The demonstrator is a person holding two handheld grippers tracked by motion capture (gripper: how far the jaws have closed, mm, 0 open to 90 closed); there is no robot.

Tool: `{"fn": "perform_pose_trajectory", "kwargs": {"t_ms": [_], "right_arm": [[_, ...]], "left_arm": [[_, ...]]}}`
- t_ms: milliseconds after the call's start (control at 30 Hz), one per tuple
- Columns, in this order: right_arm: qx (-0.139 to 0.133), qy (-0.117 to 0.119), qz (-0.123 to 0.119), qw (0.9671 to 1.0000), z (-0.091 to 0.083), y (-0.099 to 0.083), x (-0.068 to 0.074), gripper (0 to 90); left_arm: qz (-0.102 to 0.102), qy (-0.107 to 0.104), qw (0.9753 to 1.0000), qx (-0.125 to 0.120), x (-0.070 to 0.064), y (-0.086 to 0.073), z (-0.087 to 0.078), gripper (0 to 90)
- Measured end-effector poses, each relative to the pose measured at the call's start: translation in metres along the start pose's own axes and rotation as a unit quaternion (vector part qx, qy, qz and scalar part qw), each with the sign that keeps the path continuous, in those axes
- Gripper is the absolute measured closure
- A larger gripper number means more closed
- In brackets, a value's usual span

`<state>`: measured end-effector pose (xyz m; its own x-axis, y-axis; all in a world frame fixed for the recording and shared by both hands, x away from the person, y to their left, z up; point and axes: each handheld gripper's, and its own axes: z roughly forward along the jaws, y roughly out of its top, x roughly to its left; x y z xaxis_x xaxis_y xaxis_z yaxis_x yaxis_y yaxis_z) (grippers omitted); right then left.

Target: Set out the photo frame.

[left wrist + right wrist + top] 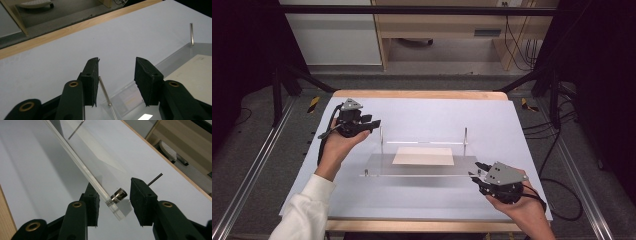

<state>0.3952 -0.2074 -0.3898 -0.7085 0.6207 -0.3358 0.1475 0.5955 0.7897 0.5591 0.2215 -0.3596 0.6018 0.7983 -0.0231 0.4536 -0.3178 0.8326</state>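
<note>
Nearest, at the front right of the desk [427, 115]: right tool [475, 170] held low, jaws spread wide and gripping nothing. Straddled the near right corner of the clear acrylic plate [382, 165], one jaw either side of the edge, with the small metal stud [119, 194] at that corner lying between them. Could not tell whether either pad touched.

Farther in, mid-desk: plate lying flat, raised a little on its studs, with a beige sheet [423, 156] resting loose on top.

Judged stiff, fairly light, smooth and slippery on its faces, prone to scratching, and likely to crack if pinched hard at a thin edge. Best taken at two opposite corners, pads on the top and bottom faces close to the studs, and kept level so the sheet did not slide off.

Farther again, at the far left corner: left tool [374, 122], also wide open and holding nothing, hovering with the thin upright metal post [104, 91] just inside its left jaw.

Farthest: the matching post [465, 135] at the far right corner, standing free.
</note>
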Motion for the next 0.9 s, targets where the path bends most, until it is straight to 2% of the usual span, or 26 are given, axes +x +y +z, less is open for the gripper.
{"fn": "perform_pose_trajectory", "kwargs": {"t_ms": [100, 167, 233, 400, 467, 600, 900], "right_arm": [[0.001, 0.001, 0.005, 1.0, 0.0, 0.002, -0.002, 60.4], [0.002, 0.003, 0.007, 1.0, 0.0, 0.002, -0.002, 60.4], [0.003, 0.005, 0.009, 0.9999, 0.0, 0.003, -0.003, 60.4], [0.005, 0.007, 0.012, 0.9999, 0.0, 0.006, -0.007, 60.4], [0.007, 0.009, 0.015, 0.9998, 0.0, 0.008, -0.008, 60.4], [0.009, 0.012, 0.021, 0.9997, 0.0, 0.01, -0.011, 60.3], [0.017, 0.018, 0.03, 0.9993, 0.001, 0.018, -0.019, 60.4]], "left_arm": [[0.01, -0.015, 0.9998, -0.006, -0.008, 0.005, -0.01, 50.7], [0.022, -0.013, 0.9996, -0.011, -0.013, 0.008, -0.017, 49.4], [0.025, -0.024, 0.9992, -0.017, -0.018, 0.01, -0.024, 48.7], [0.05, -0.036, 0.9979, -0.02, -0.03, 0.015, -0.039, 46.3], [0.048, -0.043, 0.9975, -0.029, -0.034, 0.016, -0.045, 44.5], [0.058, -0.057, 0.9964, -0.023, -0.041, 0.018, -0.053, 43.1], [0.077, -0.073, 0.994, -0.029, -0.053, 0.019, -0.065, 41.4]]}}
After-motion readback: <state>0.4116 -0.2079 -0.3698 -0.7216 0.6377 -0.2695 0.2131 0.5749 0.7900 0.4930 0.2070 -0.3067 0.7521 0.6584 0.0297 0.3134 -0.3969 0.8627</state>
